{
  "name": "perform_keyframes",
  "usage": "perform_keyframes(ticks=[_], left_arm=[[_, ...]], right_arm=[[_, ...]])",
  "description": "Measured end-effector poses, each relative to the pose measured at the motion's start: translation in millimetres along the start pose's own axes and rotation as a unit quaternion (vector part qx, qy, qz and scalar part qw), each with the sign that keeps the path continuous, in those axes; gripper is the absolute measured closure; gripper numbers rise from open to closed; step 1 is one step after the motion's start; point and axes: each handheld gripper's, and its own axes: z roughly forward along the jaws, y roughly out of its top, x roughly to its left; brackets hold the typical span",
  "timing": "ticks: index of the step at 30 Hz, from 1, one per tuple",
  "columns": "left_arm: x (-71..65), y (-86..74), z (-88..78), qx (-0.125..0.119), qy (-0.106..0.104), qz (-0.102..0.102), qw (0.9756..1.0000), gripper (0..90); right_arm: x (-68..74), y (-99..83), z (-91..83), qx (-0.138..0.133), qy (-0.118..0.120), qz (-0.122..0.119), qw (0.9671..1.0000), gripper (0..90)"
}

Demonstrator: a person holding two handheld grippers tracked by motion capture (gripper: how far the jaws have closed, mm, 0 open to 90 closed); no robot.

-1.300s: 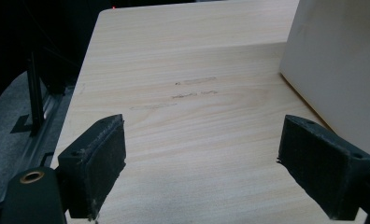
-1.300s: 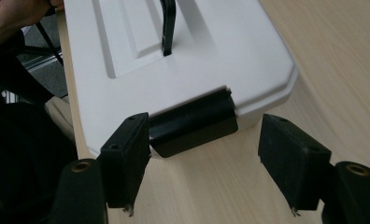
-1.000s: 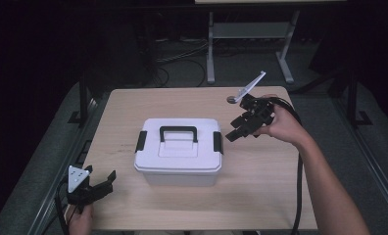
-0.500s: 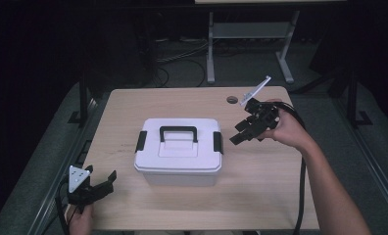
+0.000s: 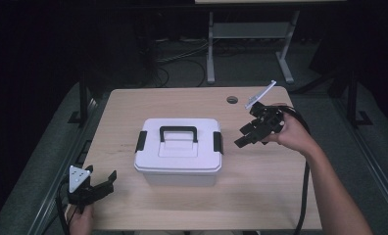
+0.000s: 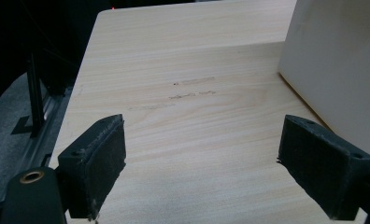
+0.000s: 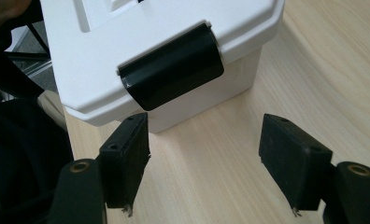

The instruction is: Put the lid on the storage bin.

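Right gripper [image 5: 244, 136] now nearer the box's [image 5: 178, 152] black latch [image 7: 171, 72], jaws apart, empty.

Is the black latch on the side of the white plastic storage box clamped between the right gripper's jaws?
No, the right gripper stands open short of the black latch on the white plastic storage box, with bare wood between its jaws.
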Motion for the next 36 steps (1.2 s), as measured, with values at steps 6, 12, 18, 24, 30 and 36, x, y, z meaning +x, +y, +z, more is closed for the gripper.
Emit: perform_keyframes(ticks=[6,12,18,24,30,36], left_arm=[[0.0,-0.1,0.3,0.001,-0.001,0.000,1.0000,14.0],[-0.3,-0.2,0.4,0.001,-0.001,0.001,1.0000,14.0],[-0.7,-0.1,0.5,0.001,-0.001,-0.001,1.0000,14.0],[-0.4,-0.1,0.2,0.001,0.000,0.000,1.0000,14.0],[-0.3,-0.1,0.1,0.001,0.000,0.001,1.0000,14.0],[-0.9,0.1,0.3,0.001,0.000,0.001,1.0000,14.0]], right_arm=[[-1.6,-6.6,1.1,-0.003,0.005,0.008,0.9999,33.2],[-4.6,-14.8,6.2,-0.001,0.011,0.015,0.9998,33.4],[-5.8,-21.2,7.2,-0.003,0.012,0.021,0.9997,33.4],[-7.1,-27.0,8.3,-0.004,0.011,0.023,0.9997,33.3],[-9.0,-34.1,10.5,-0.005,0.013,0.030,0.9995,33.3],[-9.6,-42.0,13.1,-0.005,0.016,0.036,0.9992,33.4]])
